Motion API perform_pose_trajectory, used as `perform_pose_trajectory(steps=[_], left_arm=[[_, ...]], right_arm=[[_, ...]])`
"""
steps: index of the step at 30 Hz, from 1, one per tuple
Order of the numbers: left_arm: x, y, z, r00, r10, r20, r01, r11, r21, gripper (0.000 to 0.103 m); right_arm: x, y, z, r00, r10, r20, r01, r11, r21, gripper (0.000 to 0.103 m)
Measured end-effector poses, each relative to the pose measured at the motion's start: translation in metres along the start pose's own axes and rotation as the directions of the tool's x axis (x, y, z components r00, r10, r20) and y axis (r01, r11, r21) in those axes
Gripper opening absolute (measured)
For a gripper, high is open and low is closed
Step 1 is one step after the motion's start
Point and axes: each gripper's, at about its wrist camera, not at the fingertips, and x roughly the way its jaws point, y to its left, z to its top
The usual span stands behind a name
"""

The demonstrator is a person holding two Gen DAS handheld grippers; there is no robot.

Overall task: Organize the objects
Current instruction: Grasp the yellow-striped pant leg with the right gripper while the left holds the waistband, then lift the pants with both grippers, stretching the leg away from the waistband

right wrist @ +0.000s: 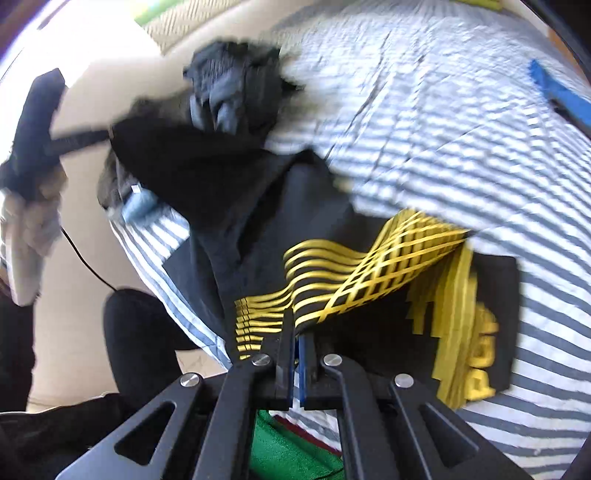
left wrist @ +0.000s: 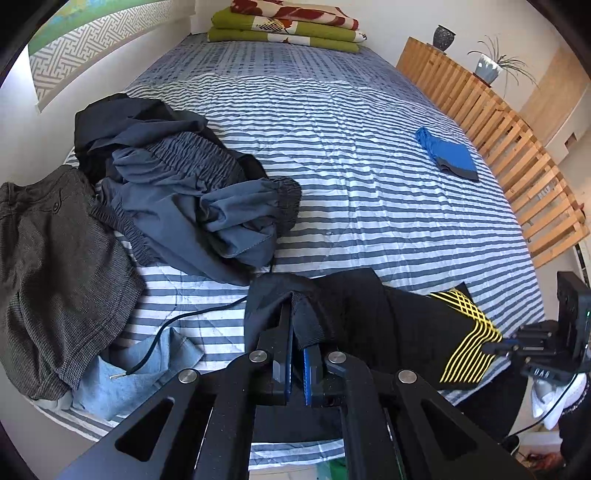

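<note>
The black garment with yellow stripes [left wrist: 388, 332] lay at the near edge of the bed [left wrist: 351, 166], stretched between the two grippers. The left gripper [left wrist: 298, 325] was clamped on one end of it: a ribbed black hem was pinched between the blue-lined pads, with the rest of the cloth running off to the right across the striped quilt. The right gripper [left wrist: 517, 341] appeared at the far right of the left wrist view, touching the yellow-striped end of the same garment.

In the right wrist view, which was blurred, the right gripper [right wrist: 295, 328] had its jaws pressed together on the garment's edge just where the yellow lines began; the black cloth spread ahead of the fingers and up to the left, toward the left gripper [right wrist: 79, 138], which was seen there holding the other end. Yellow lettering showed on the fold to the right of the fingers.

Beyond the left gripper, a heap of dark blue and black clothes [left wrist: 177, 177] lay on the quilt, well apart from the held garment. Grey tweed trousers [left wrist: 55, 266] hung at the bed's left edge, with a light blue cloth [left wrist: 140, 369] beside them. A folded blue item [left wrist: 448, 153] lay near the wooden slatted rail [left wrist: 498, 133], and folded green bedding [left wrist: 284, 26] sat at the bed's far end.
</note>
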Motion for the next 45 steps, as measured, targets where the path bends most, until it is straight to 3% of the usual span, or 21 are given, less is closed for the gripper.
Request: perform_pose_trajectory(steps=[5, 8, 10, 12, 13, 15, 16, 18, 20, 22, 24, 26, 29, 35, 38, 40, 42, 44, 45], left_arm=[[0.006, -0.036, 0.042, 0.999, -0.051, 0.017, 0.05, 0.997, 0.054, 0.003], [0.038, -0.057, 0.094, 0.996, -0.091, 0.009, 0.09, 0.995, 0.049, 0.003], [0.07, -0.065, 0.136, 0.997, -0.072, 0.015, 0.071, 0.997, 0.031, 0.003], [0.109, -0.071, 0.175, 1.0, 0.005, 0.02, -0.005, 1.0, 0.026, 0.005], [0.127, -0.07, 0.189, 1.0, 0.028, 0.006, -0.028, 1.0, 0.008, 0.012], [0.155, -0.065, 0.205, 0.999, 0.037, -0.027, -0.038, 0.999, -0.032, 0.028], [0.163, -0.061, 0.208, 0.999, 0.011, -0.03, -0.012, 0.999, -0.038, 0.034], [0.171, -0.055, 0.206, 1.0, 0.02, -0.021, -0.021, 0.999, -0.027, 0.036], [0.174, -0.043, 0.204, 0.999, 0.032, -0.009, -0.032, 0.999, -0.012, 0.038], [0.18, -0.025, 0.203, 1.0, -0.007, -0.027, 0.006, 0.999, -0.037, 0.049], [0.189, -0.011, 0.205, 0.998, -0.021, -0.053, 0.018, 0.998, -0.056, 0.05], [0.201, -0.009, 0.208, 0.996, -0.01, -0.084, 0.006, 0.999, -0.048, 0.05], [0.217, -0.018, 0.212, 0.993, -0.022, -0.119, 0.019, 1.0, -0.022, 0.05], [0.214, -0.029, 0.223, 0.991, -0.082, -0.105, 0.08, 0.997, -0.018, 0.05], [0.203, -0.031, 0.221, 0.993, -0.069, -0.095, 0.073, 0.997, 0.031, 0.05], [0.203, -0.029, 0.213, 0.991, -0.063, -0.119, 0.07, 0.996, 0.057, 0.049], [0.202, -0.028, 0.2, 0.989, -0.083, -0.124, 0.092, 0.993, 0.071, 0.048], [0.201, -0.033, 0.183, 0.98, -0.139, -0.139, 0.151, 0.985, 0.078, 0.048], [0.199, -0.038, 0.172, 0.98, -0.146, -0.137, 0.159, 0.983, 0.095, 0.047]], right_arm=[[-0.097, -0.05, 0.001, 0.981, 0.026, 0.193, -0.058, 0.984, 0.166, 0.001], [-0.134, -0.089, 0.022, 0.957, 0.006, 0.289, -0.084, 0.962, 0.261, 0.001], [-0.144, -0.118, 0.051, 0.941, -0.048, 0.335, -0.057, 0.954, 0.295, 0.001], [-0.134, -0.158, 0.087, 0.94, -0.088, 0.329, -0.035, 0.936, 0.351, 0.001], [-0.122, -0.178, 0.106, 0.95, -0.094, 0.299, -0.023, 0.931, 0.364, 0.003], [-0.094, -0.215, 0.136, 0.963, -0.186, 0.196, 0.093, 0.909, 0.407, 0.003], [-0.083, -0.232, 0.142, 0.967, -0.201, 0.157, 0.115, 0.892, 0.437, 0.006], [-0.074, -0.258, 0.138, 0.978, -0.163, 0.13, 0.083, 0.876, 0.475, 0.007], [-0.074, -0.265, 0.126, 0.977, -0.138, 0.165, 0.048, 0.888, 0.457, 0.01], [-0.076, -0.267, 0.115, 0.972, -0.135, 0.19, 0.044, 0.907, 0.418, 0.015], [-0.078, -0.277, 0.104, 0.971, -0.096, 0.22, -0.008, 0.904, 0.427, 0.017], [-0.081, -0.284, 0.098, 0.962, -0.109, 0.25, -0.013, 0.897, 0.442, 0.018], [-0.068, -0.266, 0.101, 0.97, -0.169, 0.172, 0.103, 0.935, 0.34, 0.018], [-0.002, -0.214, 0.108, 0.997, -0.076, 0.01, 0.073, 0.987, 0.141, 0.018], [0.032, -0.199, 0.122, 0.984, -0.167, -0.063, 0.169, 0.985, 0.043, 0.017], [0.039, -0.208, 0.135, 0.981, -0.181, -0.07, 0.185, 0.981, 0.057, 0.017], [0.034, -0.222, 0.155, 0.97, -0.242, -0.029, 0.243, 0.966, 0.082, 0.016], [0.012, -0.247, 0.174, 0.941, -0.332, 0.069, 0.315, 0.931, 0.184, 0.016], [0.001, -0.261, 0.18, 0.946, -0.308, 0.103, 0.275, 0.928, 0.25, 0.016]])
